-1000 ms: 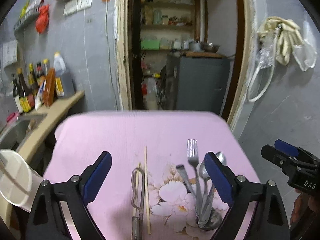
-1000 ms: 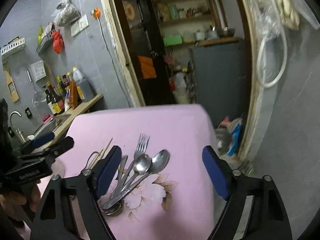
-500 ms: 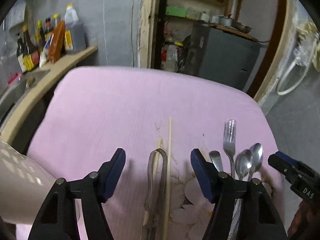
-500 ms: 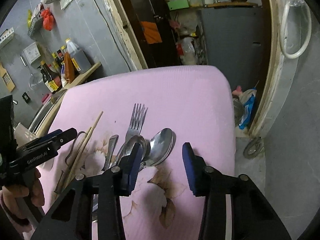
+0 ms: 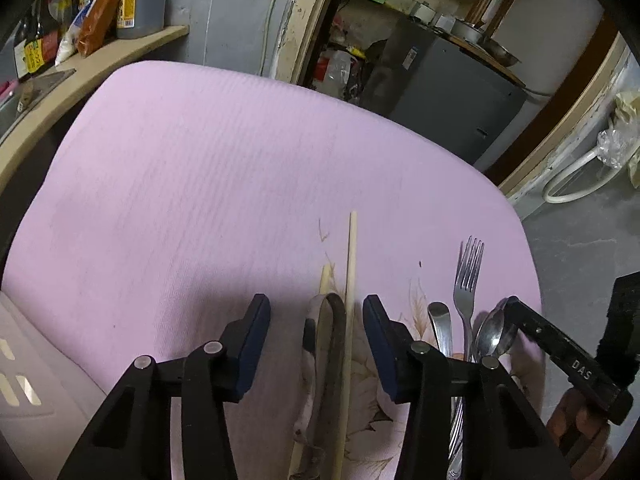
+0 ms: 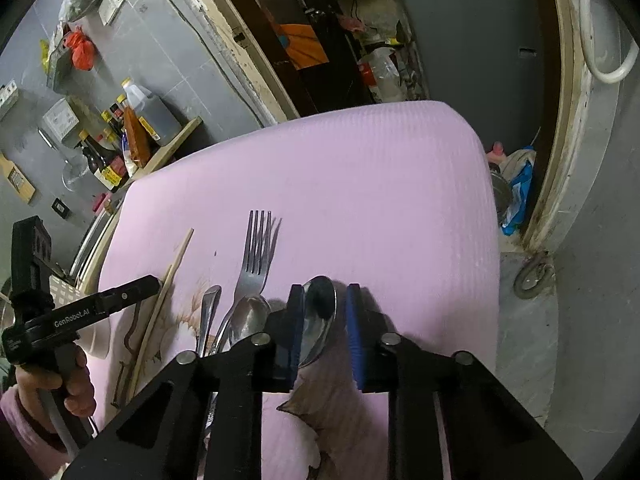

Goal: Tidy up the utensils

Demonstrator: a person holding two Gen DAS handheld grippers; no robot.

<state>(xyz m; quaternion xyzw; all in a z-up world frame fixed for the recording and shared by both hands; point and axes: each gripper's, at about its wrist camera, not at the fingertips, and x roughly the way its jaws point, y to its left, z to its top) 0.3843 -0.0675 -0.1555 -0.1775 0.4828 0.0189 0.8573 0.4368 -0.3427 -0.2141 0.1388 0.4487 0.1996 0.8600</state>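
Straddling the big spoon (image 6: 318,320) low in the right wrist frame, the right gripper (image 6: 323,334) has its blue pads nearly together, gap still showing on the right; left gripper (image 5: 316,344) sits apart around the chopsticks (image 5: 349,320) and peeler (image 5: 326,360), bottom centre; fork (image 6: 254,268) just left of the spoon.

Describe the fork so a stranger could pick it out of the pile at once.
On the pink mat, a cluster of metal cutlery lies near its close edge, right of the wooden chopsticks. The fork reaches farthest up from that cluster. It alone ends in four tines; its neighbours, the spoons, end in rounded bowls.
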